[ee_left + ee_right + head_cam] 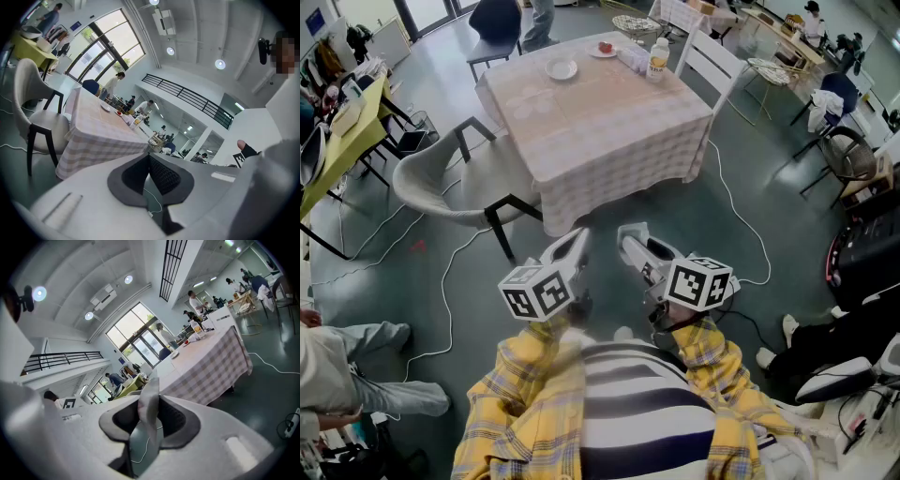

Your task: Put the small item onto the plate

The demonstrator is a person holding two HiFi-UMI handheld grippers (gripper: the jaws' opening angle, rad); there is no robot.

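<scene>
Grey floor (769, 178) all round, crossed by a white cable (739, 220). Up ahead, well apart from both grippers, a square surface (609, 122) under a pale checked cloth hanging down its sides. At its left edge a white shell chair (431, 178) on dark legs; at its far right corner a white slatted chair (710, 58). Nearest the camera, a striped shirt (647, 412) between yellow plaid sleeves (511, 394).

Held close in front of the body, side by side and pointing toward the surface: left gripper (577, 239) and right gripper (628, 234), each with a marker cube (536, 291) at its rear. Left fingers closed tip to tip, nothing between them, only floor seen through the slit. Right fingers pressed on the small item (151, 390), a thin pale flat strip standing up past the pads; kind not clear.

On the far part of the surface, a capped bottle (657, 58), a white plate (561, 68) lying bare, and beyond it a second plate (603, 48) carrying something red. Small item not on either plate, up in the air over the floor.
</scene>
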